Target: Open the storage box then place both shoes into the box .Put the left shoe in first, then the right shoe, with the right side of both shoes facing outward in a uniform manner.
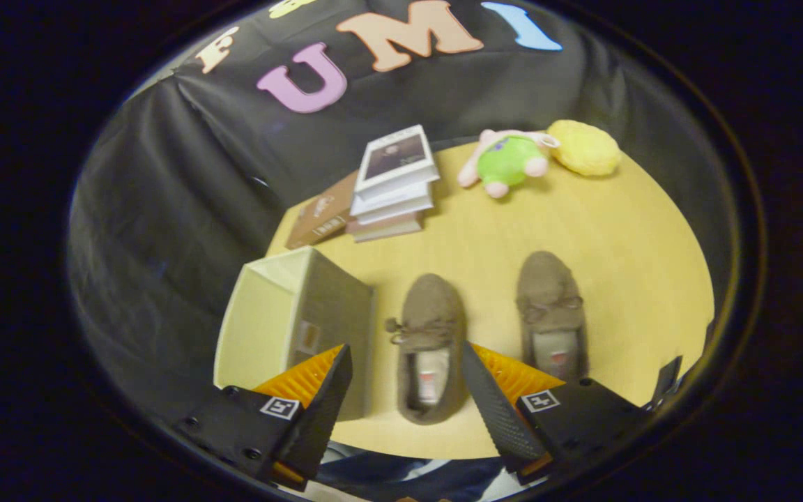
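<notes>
Two soft brown shoes lie side by side on the smooth yellow wooden table (603, 251), toes pointing to 12 o'clock, each with a small bow lace and a pale insole. The left shoe (431, 328) sits between the spread fingers of the gripper (405, 390), which is released and grasps nothing; the right shoe (551, 307) lies at 2 o'clock of them, apart from its pair. One cream storage box (297, 314), square with stiff fabric-like walls, stands at 10 o'clock, just beside the left shoe. Beyond, at 12 o'clock, a stack of books (391, 188); at 1 o'clock, one plush toy (509, 162) touching one fuzzy yellow ball (585, 148).
</notes>
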Motion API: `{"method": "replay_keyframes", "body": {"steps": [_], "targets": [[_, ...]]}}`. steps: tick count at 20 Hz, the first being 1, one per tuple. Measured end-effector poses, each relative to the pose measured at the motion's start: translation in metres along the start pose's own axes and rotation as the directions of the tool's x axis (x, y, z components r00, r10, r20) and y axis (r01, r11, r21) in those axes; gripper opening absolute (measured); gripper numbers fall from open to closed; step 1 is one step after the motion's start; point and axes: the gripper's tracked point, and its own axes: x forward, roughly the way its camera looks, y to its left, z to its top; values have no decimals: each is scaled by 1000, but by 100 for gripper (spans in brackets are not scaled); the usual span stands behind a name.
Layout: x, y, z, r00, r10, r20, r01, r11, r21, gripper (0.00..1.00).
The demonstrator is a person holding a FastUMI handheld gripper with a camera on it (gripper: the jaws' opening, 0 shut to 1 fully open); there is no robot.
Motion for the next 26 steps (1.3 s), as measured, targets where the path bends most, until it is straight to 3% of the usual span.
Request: {"method": "replay_keyframes", "body": {"steps": [4,9,15,20,23,26], "targets": [[32,-19,-31,991,-40,-125,35,998,-45,98],[76,-19,-41,980,-65,-189,50,995,-85,96],[101,-29,-57,958,-135,-253,99,984,-150,57],[105,-15,-61,956,-94,-278,64,991,-113,24],[104,-15,-62,960,-70,-272,40,993,-115,21],[106,-18,-63,955,-56,-290,60,998,6,7]]}}
